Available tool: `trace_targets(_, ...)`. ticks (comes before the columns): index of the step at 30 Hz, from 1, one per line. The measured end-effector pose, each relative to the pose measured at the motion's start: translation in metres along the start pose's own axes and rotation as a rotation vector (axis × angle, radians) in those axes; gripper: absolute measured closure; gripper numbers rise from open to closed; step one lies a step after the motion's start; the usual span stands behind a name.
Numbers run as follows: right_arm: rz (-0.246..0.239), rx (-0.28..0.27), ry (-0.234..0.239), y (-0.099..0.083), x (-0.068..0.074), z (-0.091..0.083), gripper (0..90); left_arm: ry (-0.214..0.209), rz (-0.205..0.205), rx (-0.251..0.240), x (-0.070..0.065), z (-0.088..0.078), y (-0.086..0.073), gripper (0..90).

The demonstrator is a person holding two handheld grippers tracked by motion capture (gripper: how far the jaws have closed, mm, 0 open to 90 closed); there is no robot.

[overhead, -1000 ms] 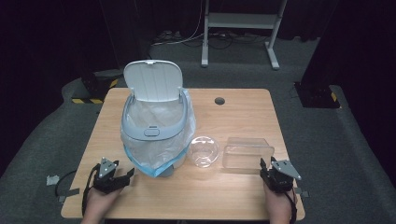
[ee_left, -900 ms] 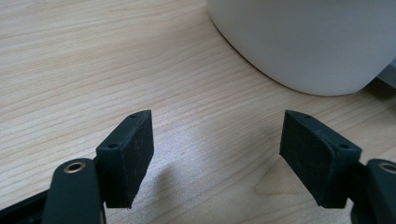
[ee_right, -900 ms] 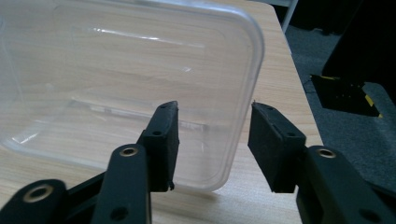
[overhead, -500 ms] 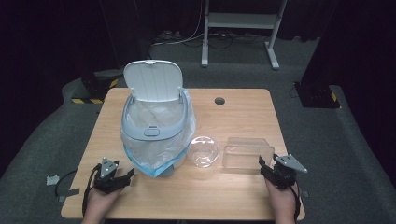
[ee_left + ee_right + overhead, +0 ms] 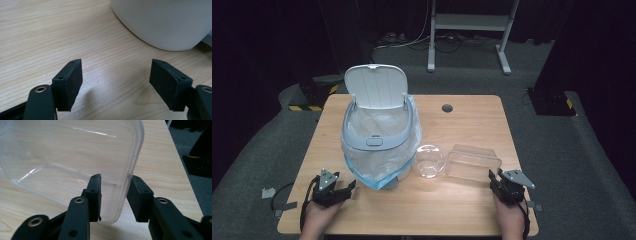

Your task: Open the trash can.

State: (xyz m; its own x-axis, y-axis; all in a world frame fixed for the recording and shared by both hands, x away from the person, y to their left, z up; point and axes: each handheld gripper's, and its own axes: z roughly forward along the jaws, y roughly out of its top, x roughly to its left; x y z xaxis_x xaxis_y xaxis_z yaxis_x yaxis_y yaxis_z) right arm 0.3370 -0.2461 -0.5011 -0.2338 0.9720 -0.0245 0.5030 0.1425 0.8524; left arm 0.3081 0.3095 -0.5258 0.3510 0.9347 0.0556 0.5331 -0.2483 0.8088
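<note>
The right claw, low at the worktop's near edge, has just been closing astride the clear container's wall, not visibly pinching. The left claw rests gaping and empty.

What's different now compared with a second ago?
The right gripper has edged up to the clear plastic box; its jaws have just been closing, one inside the wall, one outside. The left gripper, the bin and the round clear bowl stayed put.
</note>
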Motion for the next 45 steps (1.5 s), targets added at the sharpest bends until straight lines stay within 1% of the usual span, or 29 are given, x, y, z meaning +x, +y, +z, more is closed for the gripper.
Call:
trace_targets(5, -0.003, -0.001, -0.010, -0.002, 0.001, -0.003, 71.6, 0.004, -0.005, -0.002, 0.000, 0.000, 0.000, 26.7)
trace_targets(12, -0.023, -0.001, -0.038, -0.002, 0.007, -0.003, 74.3, 0.007, -0.005, -0.003, 0.000, 0.000, 0.000, 26.7)
trace_targets(15, -0.025, -0.003, -0.034, -0.002, 0.007, -0.003, 75.8, 0.008, -0.002, -0.003, 0.000, 0.000, 0.000, 26.7)
trace_targets(22, 0.005, -0.007, -0.003, -0.002, 0.009, -0.001, 76.4, 0.005, -0.001, -0.001, 0.000, 0.000, 0.000, 26.8)
trace_targets(26, 0.018, -0.008, 0.024, -0.001, 0.010, 0.001, 66.3, 0.006, 0.001, -0.004, -0.001, 0.000, 0.000, 26.8)
trace_targets(28, 0.044, -0.019, 0.036, 0.000, 0.009, 0.001, 63.6, 0.004, 0.007, -0.002, -0.001, 0.000, 0.000, 26.8)
trace_targets(29, 0.053, -0.024, 0.043, 0.001, 0.008, 0.000, 63.6, 0.005, 0.008, -0.004, -0.001, 0.000, 0.000, 26.8)
trace_targets(30, 0.066, -0.032, 0.060, 0.002, 0.006, 0.000, 63.6, 0.004, 0.007, -0.005, -0.001, 0.000, 0.000, 26.8)
trace_targets(32, 0.075, -0.031, 0.070, 0.002, 0.005, 0.000, 64.9, 0.003, 0.006, -0.005, -0.001, 0.000, 0.000, 26.8)
trace_targets(34, 0.059, -0.023, 0.071, 0.001, 0.006, 0.000, 67.8, 0.003, 0.005, -0.004, -0.001, 0.000, 0.000, 26.8)
trace_targets(36, 0.043, -0.024, 0.058, 0.001, 0.007, 0.000, 71.0, 0.001, 0.005, -0.004, -0.001, 0.000, 0.000, 26.8)
trace_targets(38, 0.042, -0.029, 0.050, 0.000, 0.008, 0.001, 72.7, -0.001, 0.006, -0.004, -0.001, 0.000, 0.000, 26.8)
trace_targets(40, 0.029, -0.035, 0.046, 0.000, 0.009, 0.001, 74.4, -0.003, 0.005, -0.004, -0.001, 0.000, 0.000, 26.8)
trace_targets(43, 0.022, -0.043, 0.041, 0.001, 0.011, 0.000, 75.0, -0.007, 0.006, -0.004, 0.000, 0.000, 0.000, 26.8)
trace_targets(45, 0.018, -0.049, 0.042, 0.001, 0.012, 0.000, 73.6, -0.007, 0.006, -0.005, -0.001, 0.000, 0.000, 26.8)
